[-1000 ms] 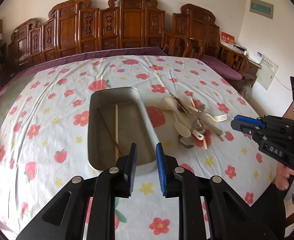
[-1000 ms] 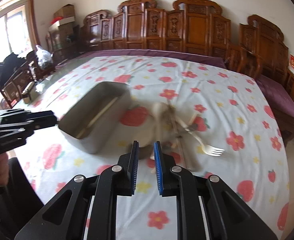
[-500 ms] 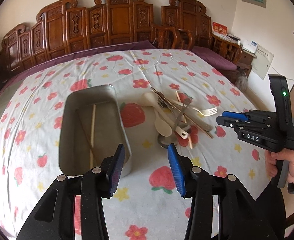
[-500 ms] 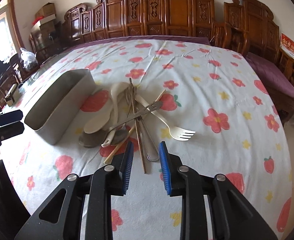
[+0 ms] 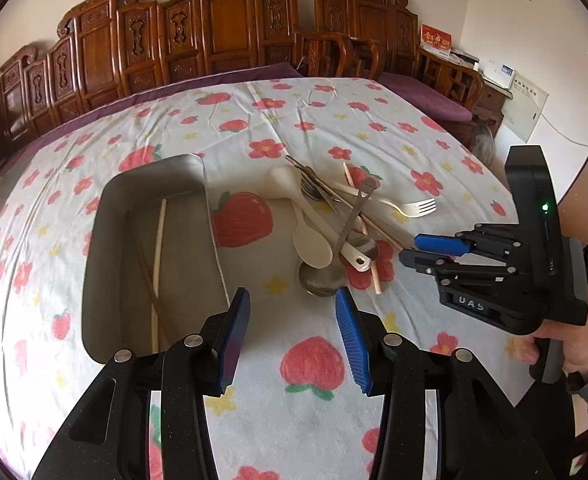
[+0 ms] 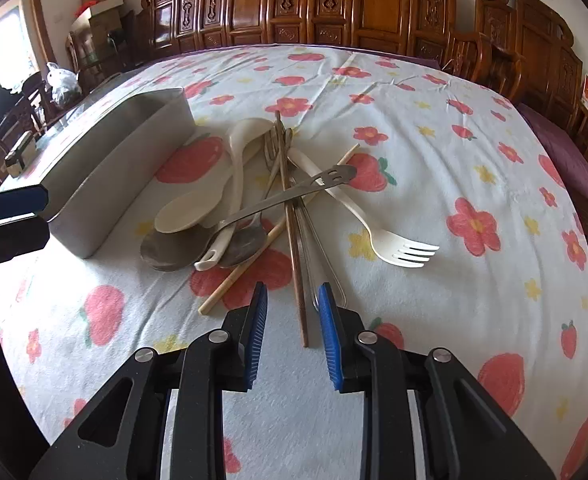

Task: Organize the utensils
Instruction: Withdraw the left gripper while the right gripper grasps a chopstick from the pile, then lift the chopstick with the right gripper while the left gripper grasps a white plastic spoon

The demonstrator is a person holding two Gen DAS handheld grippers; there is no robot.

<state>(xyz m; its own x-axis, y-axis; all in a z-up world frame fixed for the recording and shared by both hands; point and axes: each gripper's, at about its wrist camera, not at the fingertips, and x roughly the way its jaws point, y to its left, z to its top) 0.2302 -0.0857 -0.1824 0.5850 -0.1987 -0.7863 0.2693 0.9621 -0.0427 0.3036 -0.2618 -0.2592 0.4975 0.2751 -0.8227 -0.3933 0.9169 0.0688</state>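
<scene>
Utensil pile (image 6: 278,204): heaped in a crossed tangle on the flowered cloth, just beside the tray's long wall; likely dumped close so each piece travels only a short way.
Dark chopstick (image 6: 294,240): lying on top of the heap, near end poking out toward the right tongs, so probably the easiest first pick (nothing rests on that end).
Metal spoon (image 6: 254,216): slotted handle propped up over the other pieces, bowl down on the cloth; likely to shift if the chopstick beneath is dragged.
Cream fork (image 6: 378,228): tines pointing outward at the heap's edge, handle pinned under the metal pieces.
Cream spoons (image 5: 310,236): bowls overlapping next to the metal spoon's bowl.
Tray (image 5: 106,216): open-topped metal box, already holding one pale and one dark chopstick laid lengthwise; presumably the sorting target.
Right tongs (image 6: 292,308): partly open, empty, pads either side of the dark chopstick's near end without pressing on it; jaws have just been opening, apparently to straddle it.
Left tongs (image 5: 292,320): held wider apart, gripping nothing, over bare cloth between tray and pile; jaws have just been opening too (probably waiting its turn).
Desk (image 6: 474,152): covered by the strawberry-print cloth, carved wooden chairs (image 5: 230,28) behind.
</scene>
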